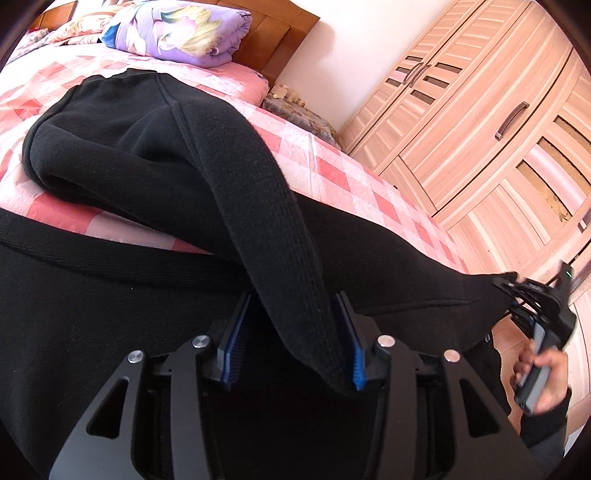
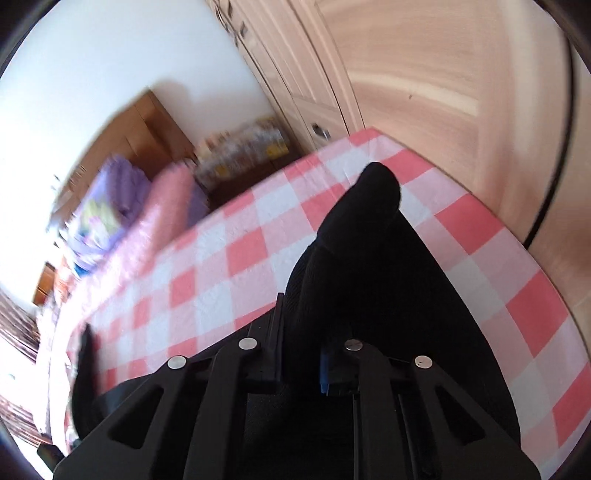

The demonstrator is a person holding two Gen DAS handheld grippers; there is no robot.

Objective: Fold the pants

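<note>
Pants point(image 1: 155, 122) stretch lengthwise toward the headboard point(image 1: 280, 33), both grippers clamping fabric.

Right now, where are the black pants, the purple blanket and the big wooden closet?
black pants point(image 1: 122, 122): left wrist view, bunched upper part on the bed.
purple blanket point(image 1: 177, 29): left wrist view, its folded flowered top.
wooden closet point(image 1: 480, 122): left wrist view, a door panel.

The black knit pants point(image 1: 155, 147) sprawl rumpled across the centre and left of the frame, a ribbed band rising from the upper middle down to the lower centre, the rest bunched at left.
</note>
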